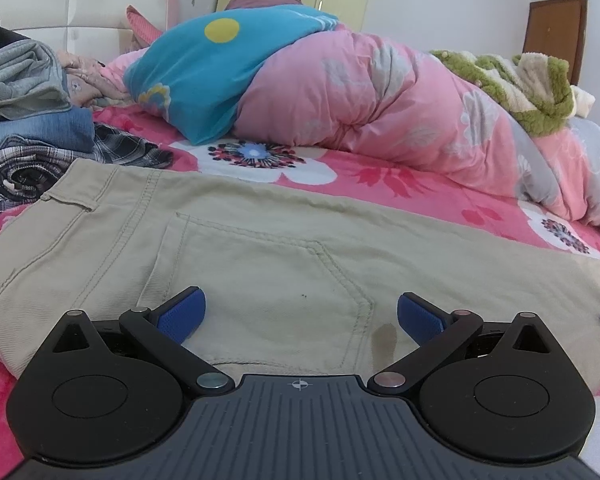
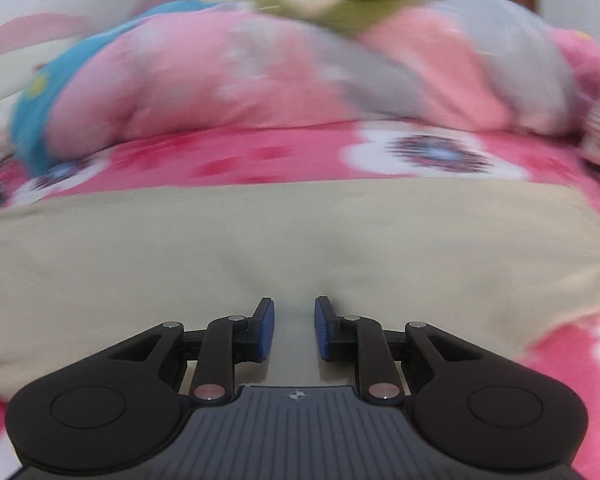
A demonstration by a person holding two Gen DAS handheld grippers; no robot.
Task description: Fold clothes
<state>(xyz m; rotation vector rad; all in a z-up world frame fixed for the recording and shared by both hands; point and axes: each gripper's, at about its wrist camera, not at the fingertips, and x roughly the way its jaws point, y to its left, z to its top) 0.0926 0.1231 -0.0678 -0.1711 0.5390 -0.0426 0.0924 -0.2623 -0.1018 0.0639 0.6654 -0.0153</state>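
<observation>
A bed with a pink flowered sheet (image 1: 340,184) fills both views, and my beige trousers (image 1: 260,240) lie flat across it, back pocket up, their ends cut off by the frame edges. My left gripper (image 1: 300,316) hovers over the pocket with its blue pads spread wide, nothing between them. My right gripper (image 2: 294,330) sits low over the plain cloth, pads a narrow gap apart; I cannot tell whether they pinch any fabric. Beyond lie a heaped pink quilt (image 1: 380,100) and, at left, a pile of folded clothes (image 1: 32,120), partly cropped. The right view is blurred.
</observation>
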